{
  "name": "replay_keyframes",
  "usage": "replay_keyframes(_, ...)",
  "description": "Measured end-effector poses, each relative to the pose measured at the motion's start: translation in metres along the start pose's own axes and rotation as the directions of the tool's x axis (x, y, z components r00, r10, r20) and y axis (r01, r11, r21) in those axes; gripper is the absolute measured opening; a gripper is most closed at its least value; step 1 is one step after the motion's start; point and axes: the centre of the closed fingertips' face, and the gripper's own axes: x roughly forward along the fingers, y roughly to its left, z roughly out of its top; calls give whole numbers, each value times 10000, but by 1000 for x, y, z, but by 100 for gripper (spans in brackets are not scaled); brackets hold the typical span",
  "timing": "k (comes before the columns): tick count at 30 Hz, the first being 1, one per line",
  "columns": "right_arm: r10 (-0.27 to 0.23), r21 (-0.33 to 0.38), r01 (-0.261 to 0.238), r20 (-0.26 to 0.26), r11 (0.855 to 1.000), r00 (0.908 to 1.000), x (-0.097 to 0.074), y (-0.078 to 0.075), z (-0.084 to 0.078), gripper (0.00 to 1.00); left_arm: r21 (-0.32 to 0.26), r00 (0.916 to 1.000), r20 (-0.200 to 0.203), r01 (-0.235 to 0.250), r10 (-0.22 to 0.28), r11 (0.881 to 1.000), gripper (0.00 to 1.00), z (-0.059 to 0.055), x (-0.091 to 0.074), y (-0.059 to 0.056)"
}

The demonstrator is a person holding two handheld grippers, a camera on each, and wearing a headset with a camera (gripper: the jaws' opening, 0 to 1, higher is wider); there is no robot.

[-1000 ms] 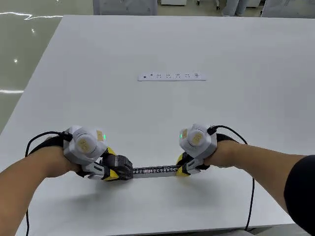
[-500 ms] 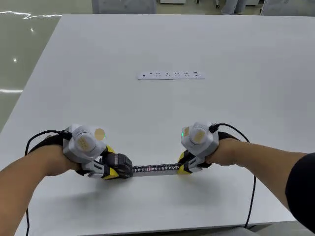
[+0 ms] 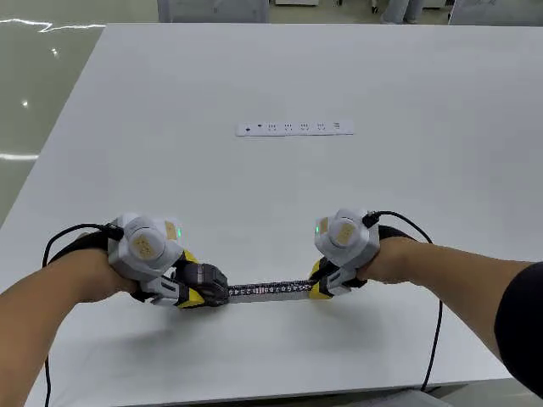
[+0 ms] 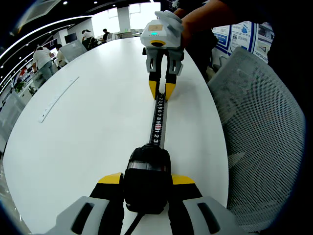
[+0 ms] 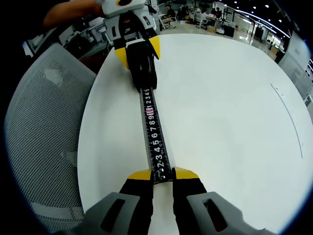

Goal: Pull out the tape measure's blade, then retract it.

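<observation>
A black tape measure case (image 3: 209,284) lies near the front of the white table (image 3: 339,76), with my left gripper (image 3: 191,294) shut on it. From the case a short black blade (image 3: 270,290) with white numbers runs to the right. My right gripper (image 3: 321,289) is shut on the blade's end. In the left gripper view the case (image 4: 146,178) sits between the yellow fingertips (image 4: 110,179) and the blade (image 4: 157,122) leads to the right gripper (image 4: 162,90). In the right gripper view the blade (image 5: 152,132) shows numbers up to about 15 and reaches the case (image 5: 143,71).
A white power strip (image 3: 294,128) lies flat at the table's middle, well beyond the grippers. The table's front edge (image 3: 254,392) is close below them. A grey mesh chair (image 4: 254,122) stands beside the table. People (image 4: 41,58) stand in the far background.
The right gripper has drifted a little to the right with the blade's end, so slightly more blade is out. The left gripper and case have stayed put.
</observation>
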Motion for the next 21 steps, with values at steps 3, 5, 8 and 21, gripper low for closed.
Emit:
replay_keyframes(3,-1,22,1,-20,10000,10000,-1,1,-1,9,-1,10000,-3,-2,2,10000,31,0,0,0)
replay_keyframes(5,-9,37,9,-14,10000,10000,-2,0,-2,9,2,10000,-6,-1,1,10000,31,1,0,-1)
replay_keyframes(8,-16,64,16,-6,10000,10000,-2,-1,-3,9,-1,10000,-5,-1,1,10000,31,1,-1,-1)
replay_keyframes(21,-26,74,26,-67,10000,10000,-4,-1,-6,9,-8,10000,12,5,-5,10000,30,2,-1,-2)
